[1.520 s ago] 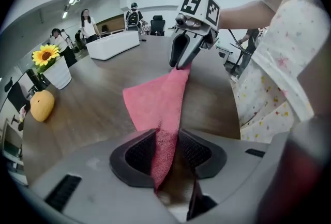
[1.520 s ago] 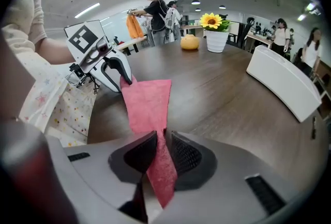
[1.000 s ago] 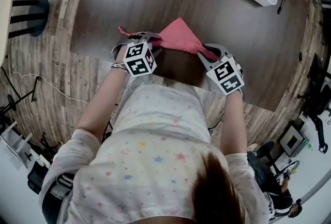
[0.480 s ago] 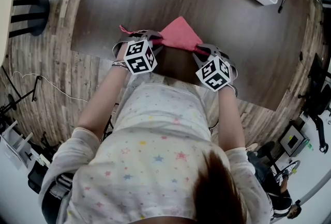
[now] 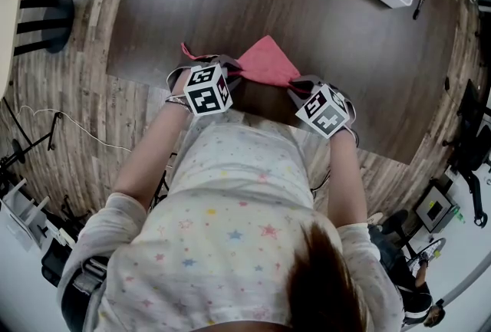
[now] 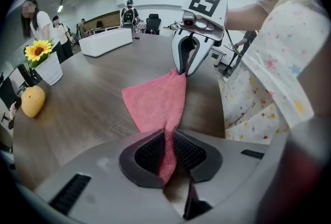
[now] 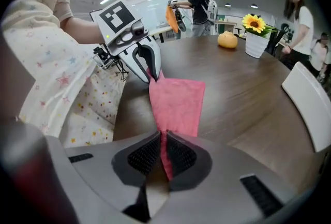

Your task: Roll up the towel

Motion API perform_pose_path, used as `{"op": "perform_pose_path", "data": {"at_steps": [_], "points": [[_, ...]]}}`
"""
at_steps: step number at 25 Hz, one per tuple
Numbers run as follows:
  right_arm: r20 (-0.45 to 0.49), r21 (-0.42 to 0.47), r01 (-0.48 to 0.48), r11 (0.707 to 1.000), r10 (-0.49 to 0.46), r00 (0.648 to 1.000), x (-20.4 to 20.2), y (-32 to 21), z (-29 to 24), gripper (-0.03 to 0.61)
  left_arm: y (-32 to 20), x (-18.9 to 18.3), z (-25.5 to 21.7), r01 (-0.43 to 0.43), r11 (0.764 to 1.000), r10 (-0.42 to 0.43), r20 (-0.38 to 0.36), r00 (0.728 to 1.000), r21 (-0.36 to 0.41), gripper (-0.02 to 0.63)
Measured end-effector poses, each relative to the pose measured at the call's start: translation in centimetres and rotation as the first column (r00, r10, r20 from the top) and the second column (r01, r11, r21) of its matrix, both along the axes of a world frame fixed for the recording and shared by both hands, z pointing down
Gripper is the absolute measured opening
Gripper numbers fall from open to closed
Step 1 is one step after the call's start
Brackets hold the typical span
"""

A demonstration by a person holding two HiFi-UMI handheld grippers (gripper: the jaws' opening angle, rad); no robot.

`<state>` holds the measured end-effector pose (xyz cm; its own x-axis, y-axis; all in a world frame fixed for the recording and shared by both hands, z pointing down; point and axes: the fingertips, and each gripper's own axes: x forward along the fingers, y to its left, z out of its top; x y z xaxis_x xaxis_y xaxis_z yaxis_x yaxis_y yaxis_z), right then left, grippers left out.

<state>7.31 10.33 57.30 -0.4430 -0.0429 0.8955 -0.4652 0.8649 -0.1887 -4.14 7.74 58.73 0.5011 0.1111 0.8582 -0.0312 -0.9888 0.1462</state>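
The pink towel (image 5: 265, 60) lies on the dark table (image 5: 345, 47) by its front edge (near edge strung between both grippers). Left gripper (image 6: 166, 151) jaws are clamped on one towel corner; right gripper (image 7: 163, 153) jaws are clamped on the other

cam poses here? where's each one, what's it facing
Head view: on the person's head, facing steeply down at towel and table; hair, shirt, arms show.
Left gripper view: on left gripper, looking along jaws shut on the towel toward right gripper; torso at right.
Right gripper view: mirrored, facing left gripper; torso at left.
Both gripper views share the towel.
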Motion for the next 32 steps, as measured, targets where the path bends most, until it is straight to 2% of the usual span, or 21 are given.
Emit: {"op": "perform_pose_path", "data": {"at_steps": [3, 8, 16, 26, 32], "points": [[0.023, -0.058, -0.025, 0.998, 0.026, 0.999, 0.1, 0.1, -0.6, 0.037, 0.5, 0.1, -0.3, 0.017, 0.998, -0.017, -0.006, 1.000, -0.058, 0.054], [0.020, -0.050, -0.048, 0.998, 0.049, 0.999, 0.6, -1.5, -0.8, 0.044, -0.7, 0.3, -0.9, 0.036, 0.997, -0.037, -0.011, 0.999, -0.073, 0.055], [0.043, -0.006, -0.110, 0.994, 0.111, 0.993, 1.4, -4.2, -2.0, 0.048, -3.4, 1.0, -2.1, 0.091, 0.994, -0.094, -0.039, 0.995, -0.056, 0.055], [0.001, 0.100, -0.189, 0.977, 0.190, 0.982, 2.4, -6.8, -0.7, 0.049, -6.0, 1.3, -1.0, 0.166, 0.986, -0.166, -0.034, 0.986, 0.013, 0.055], [-0.004, 0.132, -0.200, 0.971, 0.202, 0.979, 2.2, -6.7, -0.4, 0.052, -5.7, 1.0, -2.3, 0.200, 0.979, -0.197, -0.093, 0.976, 0.027, 0.079]]}}
